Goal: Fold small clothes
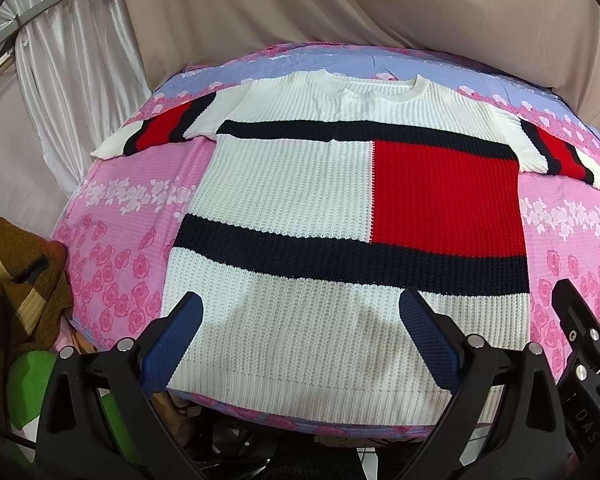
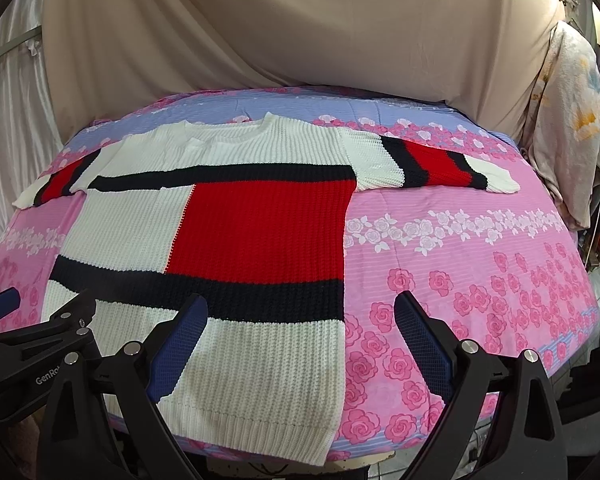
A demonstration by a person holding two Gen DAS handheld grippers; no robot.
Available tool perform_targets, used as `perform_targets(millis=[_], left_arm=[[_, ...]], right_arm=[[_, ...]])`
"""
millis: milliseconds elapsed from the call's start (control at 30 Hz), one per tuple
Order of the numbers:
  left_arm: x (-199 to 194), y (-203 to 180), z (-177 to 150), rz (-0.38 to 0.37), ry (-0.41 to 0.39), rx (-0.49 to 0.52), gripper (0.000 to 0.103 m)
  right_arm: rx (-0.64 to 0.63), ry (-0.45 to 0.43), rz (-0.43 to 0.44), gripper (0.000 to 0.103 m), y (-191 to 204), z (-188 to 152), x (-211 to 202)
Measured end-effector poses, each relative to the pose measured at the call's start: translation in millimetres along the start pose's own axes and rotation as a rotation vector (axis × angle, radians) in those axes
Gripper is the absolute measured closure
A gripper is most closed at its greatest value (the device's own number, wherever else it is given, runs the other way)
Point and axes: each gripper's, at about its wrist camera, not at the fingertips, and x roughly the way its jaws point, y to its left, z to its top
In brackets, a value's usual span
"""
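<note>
Beyond spread fingers [image 1: 180, 344], flat sweater [image 1: 340, 208]

Brown garment [image 1: 16, 280] cut off at left edge.

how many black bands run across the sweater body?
2 on the sweater: upper black band under the chest, lower black band above the hem. The sleeves carry separate black stripes.
</note>
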Motion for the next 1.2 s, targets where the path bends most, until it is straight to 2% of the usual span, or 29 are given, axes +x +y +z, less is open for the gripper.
perform_targets(millis=[1200], left_arm=[[9.2,-1.4,2.9,0.0,0.018,0.007,0.007]], right_arm=[[-0.003,0.029,0.002,0.01,2.2,-0.7,11.4]])
